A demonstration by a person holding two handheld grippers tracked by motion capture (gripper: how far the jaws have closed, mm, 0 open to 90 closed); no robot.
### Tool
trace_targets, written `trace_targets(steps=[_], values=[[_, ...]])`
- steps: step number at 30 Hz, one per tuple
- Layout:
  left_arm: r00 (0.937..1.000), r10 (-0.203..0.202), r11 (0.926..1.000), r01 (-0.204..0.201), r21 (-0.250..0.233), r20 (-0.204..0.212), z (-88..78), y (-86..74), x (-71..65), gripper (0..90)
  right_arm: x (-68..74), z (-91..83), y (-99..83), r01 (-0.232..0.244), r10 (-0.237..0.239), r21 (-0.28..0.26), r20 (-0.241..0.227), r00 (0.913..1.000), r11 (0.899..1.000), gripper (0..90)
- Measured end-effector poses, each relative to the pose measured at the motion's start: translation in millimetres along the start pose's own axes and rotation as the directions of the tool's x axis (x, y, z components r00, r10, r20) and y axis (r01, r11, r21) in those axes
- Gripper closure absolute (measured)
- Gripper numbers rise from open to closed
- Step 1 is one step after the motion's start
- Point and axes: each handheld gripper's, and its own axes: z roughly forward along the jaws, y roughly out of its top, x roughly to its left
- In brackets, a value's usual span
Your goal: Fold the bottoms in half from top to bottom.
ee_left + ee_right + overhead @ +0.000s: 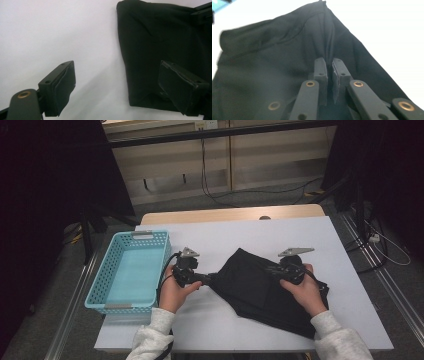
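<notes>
A black cloth (250,290) lies folded on the white table (225,235). At its left corner my left gripper (209,279) stands open. In the left gripper view (117,77) one jaw hangs over the bare table and the other over the black cloth (155,37), with the cloth's edge between them and untouched. My right gripper (272,269) rests on the cloth's upper right part. The right gripper view (330,65) has its pads pinched together on a raised fold of the black cloth (262,62).
A light blue plastic basket (100,290) stands on the table's left side, close to my left hand. The table's front edge runs just below the cloth. Cables and dark frames stand on the floor beyond the far edge.
</notes>
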Motion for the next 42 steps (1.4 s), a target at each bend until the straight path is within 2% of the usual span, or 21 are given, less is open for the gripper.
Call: trace_targets(steps=[2,4,6,7,9,11,15,17,21,23,25,28,29,30,32,35,36,38,41,42], values=[[1.0,-0.007,1.0,0.007,-0.006,0.0,0.0,-0.2,-0.1,14.8,-3.7,-6.3,2.1,0.003,-0.003,0.006,0.014,0.9999,1.0,83.1],[1.0,-0.005,1.0,0.005,0.0,0.003,-0.1,-0.2,0.2,14.8,-6.6,-9.1,1.2,0.003,-0.004,0.038,0.035,0.9994,0.999,78.9],[1.0,-0.003,1.0,0.003,-0.006,-0.005,0.8,-0.4,-0.4,14.8,-7.9,-11.0,-1.0,0.013,-0.015,0.019,0.101,0.9948,1.0,69.6],[1.0,-0.001,1.0,0.001,0.002,0.002,0.1,0.0,-0.3,14.8,-8.2,-11.3,-1.2,0.035,-0.038,0.02,0.12,0.992,0.999,69.6],[1.0,-0.003,1.0,0.003,-0.002,0.003,0.3,0.2,-0.8,14.8,-6.9,-13.0,-0.4,0.054,-0.053,0.003,0.122,0.9911,0.999,69.9],[1.0,-0.002,1.0,0.002,-0.001,0.003,0.4,0.2,-0.7,14.8,-3.5,-13.0,1.3,0.083,-0.082,-0.012,0.1,0.9916,0.996,69.8],[1.0,-0.008,1.0,0.008,-0.005,-0.005,1.2,-1.0,-0.5,14.8,3.5,-2.9,-1.9,0.124,-0.127,0.043,0.074,0.9891,0.991,63.7],[1.0,-0.007,1.0,0.007,-0.005,-0.004,1.0,-1.0,-0.8,14.8,4.5,3.2,-6.0,0.145,-0.15,0.063,0.082,0.9852,0.987,61.6],[1.0,-0.006,1.0,0.006,0.0,0.001,1.2,-1.2,-1.1,14.8,2.7,4.9,-7.8,0.128,-0.133,0.063,0.089,0.9871,0.99,69.7],[1.0,-0.001,1.0,0.001,0.007,0.002,0.8,-1.4,-0.5,14.8,0.2,4.2,-8.8,0.107,-0.11,0.053,0.067,0.9917,0.993,82.8],[1.0,-0.006,1.0,0.006,-0.001,-0.001,0.9,-1.4,-0.7,14.8,-2.2,3.6,-8.8,0.087,-0.089,0.042,0.049,0.9949,0.995,84.5],[1.0,0.0,1.0,0.0,-0.003,-0.005,0.2,-1.0,-0.5,14.8,-2.6,-1.6,-5.1,0.085,-0.086,0.02,0.04,0.9955,0.996,84.7],[1.0,0.0,1.0,0.0,-0.002,-0.004,0.3,-0.9,-0.5,14.8,-2.8,-3.3,-3.7,0.084,-0.084,0.012,0.036,0.9958,0.996,83.4],[1.0,-0.008,1.0,0.008,-0.004,-0.002,0.9,-1.2,-1.0,14.8,-3.1,-3.8,-2.9,0.089,-0.089,0.007,0.055,0.9945,0.996,78.0],[1.0,0.001,0.9999,-0.001,0.011,0.003,0.8,-1.2,-0.5,14.8,-4.9,-1.8,-3.5,0.105,-0.105,0.0,0.105,0.989,0.994,59.7],[1.0,0.001,1.0,-0.001,0.005,-0.001,2.3,-1.8,-1.4,14.8,-6.9,2.8,-5.2,0.096,-0.097,0.01,0.128,0.9871,0.995,50.7],[1.0,0.002,1.0,-0.002,0.004,-0.001,2.3,-1.8,-1.4,14.8,-7.2,3.6,-5.6,0.091,-0.092,0.01,0.131,0.9871,0.996,51.0],[1.0,-0.005,1.0,0.005,0.004,-0.001,2.4,-2.0,-1.5,14.8,-7.1,6.0,-6.8,0.087,-0.09,0.025,0.111,0.9898,0.996,57.5],[1.0,-0.002,1.0,0.002,0.005,-0.001,1.8,-2.2,-0.5,14.8,-6.8,7.4,-8.4,0.071,-0.072,0.018,0.063,0.9954,0.997,81.0],[1.0,-0.003,1.0,0.003,0.003,-0.002,1.6,-2.2,-0.5,14.8,-5.8,6.6,-7.8,0.087,-0.088,0.02,0.061,0.9942,0.996,82.0]])
